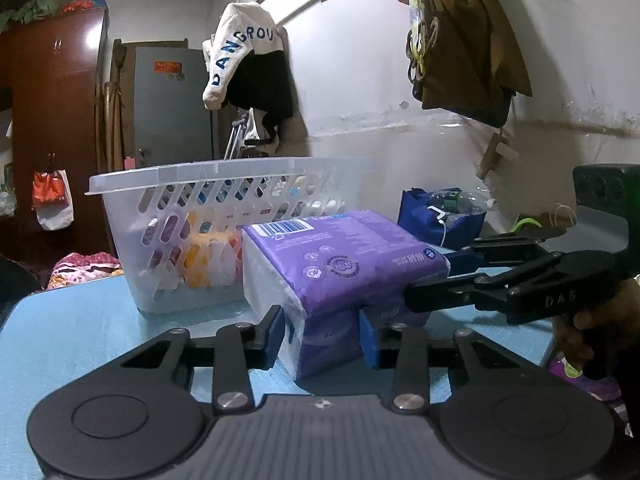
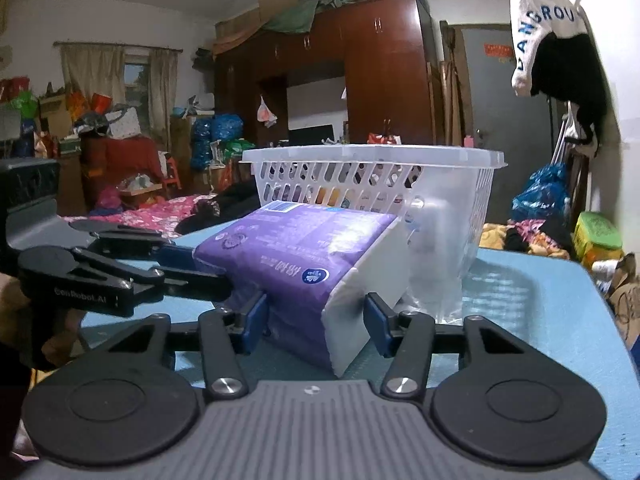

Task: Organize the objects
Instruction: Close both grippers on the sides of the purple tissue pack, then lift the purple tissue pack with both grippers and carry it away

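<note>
Both tools clamp the purple tissue pack on the blue worktop, just before the white basket. The left tool grips one end, the right tool the other. Only the left view shows yellow packets inside the basket.

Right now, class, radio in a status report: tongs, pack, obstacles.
Left tongs and right tongs both clamp the purple plastic tissue pack. Pack on blue table. White slotted plastic basket directly behind.

Left gripper low and near level, blue pads pressed on a corner of the purple tissue pack, right gripper likewise level, pads closed against the pack's opposite end, a hand around its handle
</note>
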A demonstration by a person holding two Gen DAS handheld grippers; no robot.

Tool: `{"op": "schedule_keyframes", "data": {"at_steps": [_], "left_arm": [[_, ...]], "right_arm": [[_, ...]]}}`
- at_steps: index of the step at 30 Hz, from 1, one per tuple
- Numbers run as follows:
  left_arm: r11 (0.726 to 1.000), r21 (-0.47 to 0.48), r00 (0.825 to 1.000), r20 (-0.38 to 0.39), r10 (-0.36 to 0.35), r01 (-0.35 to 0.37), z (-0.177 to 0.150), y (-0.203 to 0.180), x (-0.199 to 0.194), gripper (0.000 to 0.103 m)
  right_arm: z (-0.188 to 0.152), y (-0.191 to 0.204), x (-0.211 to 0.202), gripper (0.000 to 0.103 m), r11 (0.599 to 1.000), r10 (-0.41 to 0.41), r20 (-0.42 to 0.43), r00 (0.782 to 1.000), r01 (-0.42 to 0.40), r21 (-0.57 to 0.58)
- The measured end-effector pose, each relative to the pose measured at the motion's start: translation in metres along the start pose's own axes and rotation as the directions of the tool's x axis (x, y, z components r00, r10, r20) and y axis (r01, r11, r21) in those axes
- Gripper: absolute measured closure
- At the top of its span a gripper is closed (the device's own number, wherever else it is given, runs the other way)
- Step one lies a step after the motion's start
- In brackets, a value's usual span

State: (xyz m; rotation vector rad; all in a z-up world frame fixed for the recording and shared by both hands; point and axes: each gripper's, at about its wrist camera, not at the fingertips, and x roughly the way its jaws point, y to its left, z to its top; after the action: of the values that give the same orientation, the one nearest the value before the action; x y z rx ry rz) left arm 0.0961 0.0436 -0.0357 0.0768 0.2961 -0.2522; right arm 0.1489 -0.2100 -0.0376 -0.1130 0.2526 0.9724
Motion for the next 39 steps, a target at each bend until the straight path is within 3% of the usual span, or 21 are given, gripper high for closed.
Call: {"op": "schedule_keyframes", "data": {"at_steps": [16,26,33,39], "left_arm": [[0.999,0.039,0.994,0.104,0.014,-0.018,-0.002,-0.014,-0.025,0.064],[0.997,0.069,0.981,0.192,0.033,-0.047,0.009,-0.026,-0.046,0.064],[0.985,0.132,0.961,0.267,0.071,-0.109,0.037,-0.039,-0.059,0.064],[0.974,0.167,0.942,0.321,0.096,-0.156,0.09,-0.03,-0.061,0.064]], "right_arm": [[0.006,0.023,-0.021,0.052,0.994,-0.06,0.088,0.994,0.068,-0.087],[0.022,0.027,-0.034,0.052,0.991,-0.057,0.168,0.984,0.076,-0.11],[0.056,0.026,-0.038,0.052,0.978,-0.061,0.233,0.971,0.105,-0.183],[0.106,0.015,-0.023,0.052,0.974,-0.047,0.243,0.969,0.099,-0.206]]}}
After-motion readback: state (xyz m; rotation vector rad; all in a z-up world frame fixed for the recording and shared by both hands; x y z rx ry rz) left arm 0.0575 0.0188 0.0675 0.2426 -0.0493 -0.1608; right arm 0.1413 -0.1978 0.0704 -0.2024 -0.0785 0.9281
